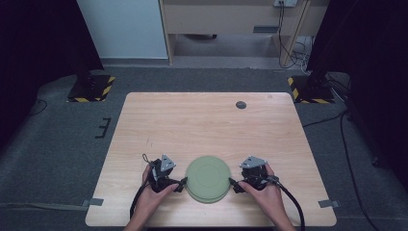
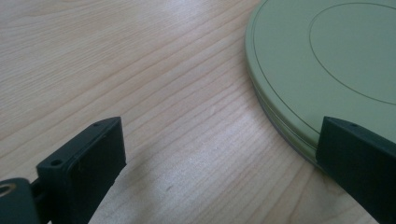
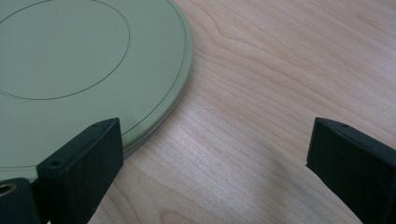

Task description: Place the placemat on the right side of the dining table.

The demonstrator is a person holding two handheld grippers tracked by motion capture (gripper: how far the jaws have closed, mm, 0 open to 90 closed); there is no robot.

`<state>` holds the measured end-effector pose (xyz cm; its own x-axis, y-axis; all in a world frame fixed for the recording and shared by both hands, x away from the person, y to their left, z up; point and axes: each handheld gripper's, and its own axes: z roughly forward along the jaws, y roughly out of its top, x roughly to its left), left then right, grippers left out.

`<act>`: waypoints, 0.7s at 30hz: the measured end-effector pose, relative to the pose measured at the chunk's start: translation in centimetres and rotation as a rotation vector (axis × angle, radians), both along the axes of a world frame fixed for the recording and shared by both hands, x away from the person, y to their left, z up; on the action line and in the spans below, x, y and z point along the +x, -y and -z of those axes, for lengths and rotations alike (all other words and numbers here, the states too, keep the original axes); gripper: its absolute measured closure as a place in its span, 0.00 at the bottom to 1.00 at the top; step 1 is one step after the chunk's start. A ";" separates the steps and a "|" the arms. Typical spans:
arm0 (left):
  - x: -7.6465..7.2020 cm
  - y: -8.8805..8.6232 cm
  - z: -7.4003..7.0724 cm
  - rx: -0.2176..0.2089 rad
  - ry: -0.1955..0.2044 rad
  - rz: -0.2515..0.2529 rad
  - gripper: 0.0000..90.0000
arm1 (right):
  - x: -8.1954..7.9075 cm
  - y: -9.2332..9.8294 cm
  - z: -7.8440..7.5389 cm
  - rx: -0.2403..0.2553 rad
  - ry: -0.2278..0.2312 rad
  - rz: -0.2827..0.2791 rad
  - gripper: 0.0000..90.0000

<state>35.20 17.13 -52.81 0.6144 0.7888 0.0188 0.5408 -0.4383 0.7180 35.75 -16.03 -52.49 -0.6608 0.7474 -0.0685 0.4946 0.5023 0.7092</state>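
A round pale green plate [image 1: 207, 179] lies upside down on the wooden table [image 1: 211, 125], near its front edge; it looks like a stack of two. My left gripper [image 1: 182, 184] sits at the plate's left rim, open, with one jaw over the green rim [image 2: 289, 93] and nothing between the jaws. My right gripper [image 1: 234, 185] sits at the plate's right rim, open too, one jaw over the rim [image 3: 154, 88] and bare wood between the jaws.
A small dark round disc [image 1: 241, 105] lies at the back of the table. Black-and-yellow weighted stand bases [image 1: 91, 87] stand on the floor beyond the table's far corners. Cables trail off the front right.
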 end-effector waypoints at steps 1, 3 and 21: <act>0.0 0.0 0.0 0.000 0.001 -0.001 0.01 | 0.0 0.0 0.0 -0.001 0.000 0.002 0.04; 0.0 0.0 0.0 -0.003 0.000 0.002 0.02 | 0.1 0.0 0.0 0.000 -0.002 0.000 0.06; -0.1 0.5 -0.2 0.013 0.014 0.001 0.02 | 0.1 -0.1 -0.2 -0.010 0.001 0.006 0.05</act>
<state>35.09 16.67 -52.65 0.6149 0.7877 0.0374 0.5301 -0.4481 0.7199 35.85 -15.90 -52.33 -0.6563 0.7507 -0.0761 0.4971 0.5060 0.7048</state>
